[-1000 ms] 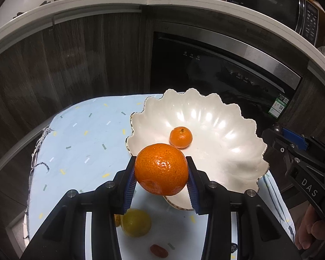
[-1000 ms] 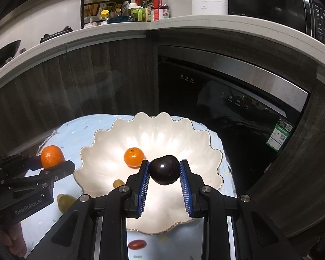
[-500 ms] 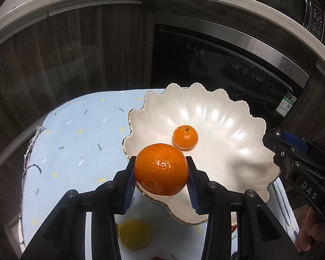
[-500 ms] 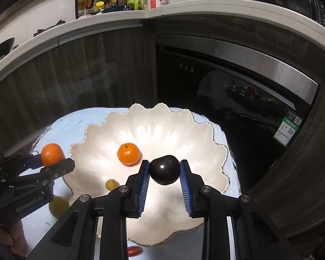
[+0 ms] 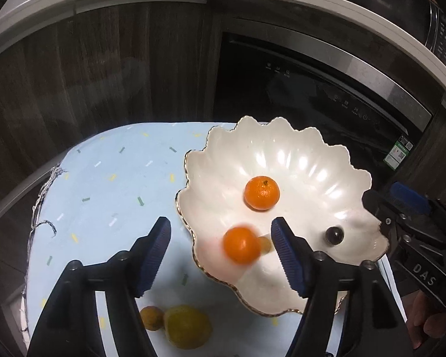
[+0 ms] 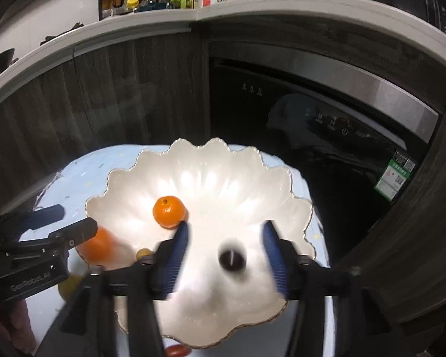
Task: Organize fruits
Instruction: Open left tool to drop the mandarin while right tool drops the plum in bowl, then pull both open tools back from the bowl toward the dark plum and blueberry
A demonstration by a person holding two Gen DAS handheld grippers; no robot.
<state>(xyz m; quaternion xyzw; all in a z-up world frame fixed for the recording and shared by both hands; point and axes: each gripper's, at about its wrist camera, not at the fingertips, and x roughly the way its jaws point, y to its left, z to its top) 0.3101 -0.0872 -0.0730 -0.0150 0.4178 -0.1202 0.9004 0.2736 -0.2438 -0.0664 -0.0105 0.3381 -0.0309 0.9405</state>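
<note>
A white scalloped bowl [image 5: 300, 160] [image 6: 211, 163] stands on a light blue cloth. A small orange [image 5: 261, 192] [image 6: 169, 211] lies in it. My left gripper [image 5: 221, 238] is open above the bowl's near left rim; a blurred orange [image 5: 241, 245] [image 6: 96, 245] is loose between its fingers, over the bowl. My right gripper [image 6: 226, 244] is open above the bowl; a blurred dark plum [image 6: 231, 260] [image 5: 333, 235] lies below it in the bowl. A small yellowish fruit [image 5: 264, 244] [image 6: 144, 253] sits in the bowl too.
On the cloth [image 5: 104, 184] in front of the bowl lie a yellow lemon [image 5: 187, 325], a small brownish-orange fruit [image 5: 151, 317] and a small red fruit [image 6: 177, 350]. Dark cabinets and a dishwasher [image 5: 312, 68] rise right behind the table.
Both grippers have opened. The orange has left the left gripper's fingers and the plum has left the right gripper's; both fruits have dropped toward the bowl.
</note>
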